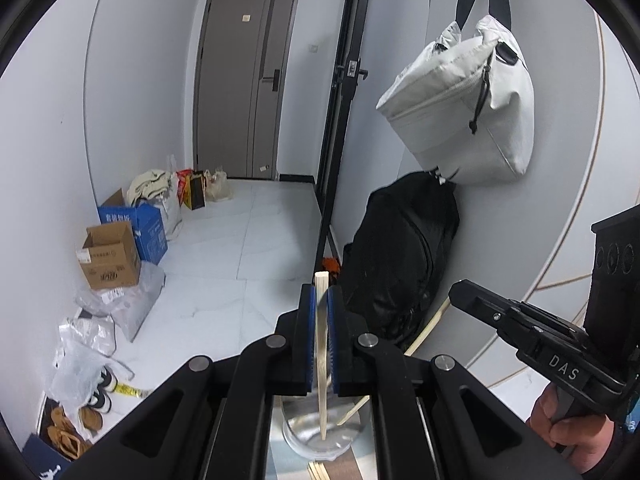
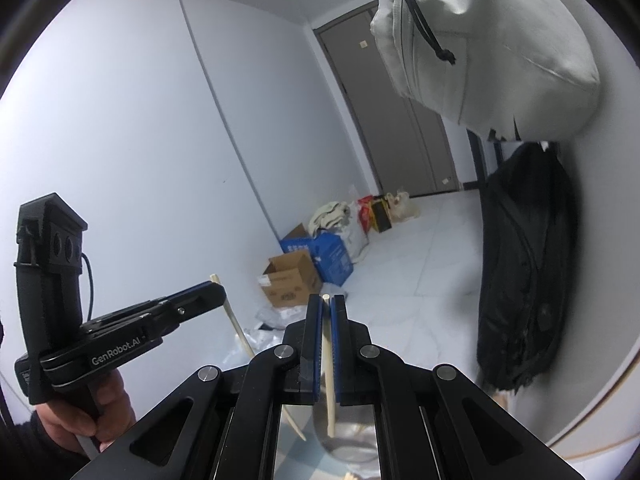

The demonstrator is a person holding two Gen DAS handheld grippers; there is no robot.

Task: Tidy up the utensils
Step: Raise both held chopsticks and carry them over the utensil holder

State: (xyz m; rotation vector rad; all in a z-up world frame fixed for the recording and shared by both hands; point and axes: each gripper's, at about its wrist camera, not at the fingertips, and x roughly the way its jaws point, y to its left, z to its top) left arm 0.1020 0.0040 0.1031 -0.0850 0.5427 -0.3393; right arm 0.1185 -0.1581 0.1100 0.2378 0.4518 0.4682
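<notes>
Left gripper (image 1: pixel 321 300), left wrist view: your blue pads are clamped on a wooden chopstick (image 1: pixel 321 356), held upright, lower tip down inside the metal cup (image 1: pixel 316 438) below. More chopsticks (image 1: pixel 320 472) lie flat just in front of the cup, on what looks like a striped mat; hard to tell behind the gripper body. Your right gripper (image 1: pixel 460 290) shows at the right with another stick (image 1: pixel 426 330) slanting below it.

Step looks like dropping sticks into the cup. Next move: lower slightly, then release so the stick settles against the cup wall without tipping it.

Right wrist view: right gripper (image 2: pixel 328 304) is also closed on a chopstick (image 2: pixel 329 364), near upright, tip over or in the same cup (image 2: pixel 348 436); can't tell which. Left gripper (image 2: pixel 218 290) sits at the left, its stick angled toward the cup. Keep the two sticks from crossing.

Room: white tiled floor (image 2: pixel 420 280), cardboard box (image 2: pixel 290 280), blue box (image 2: pixel 332 258), grey door (image 1: pixel 244 80), grey bag (image 1: pixel 460 104) hanging over a black bag (image 1: pixel 400 256).
</notes>
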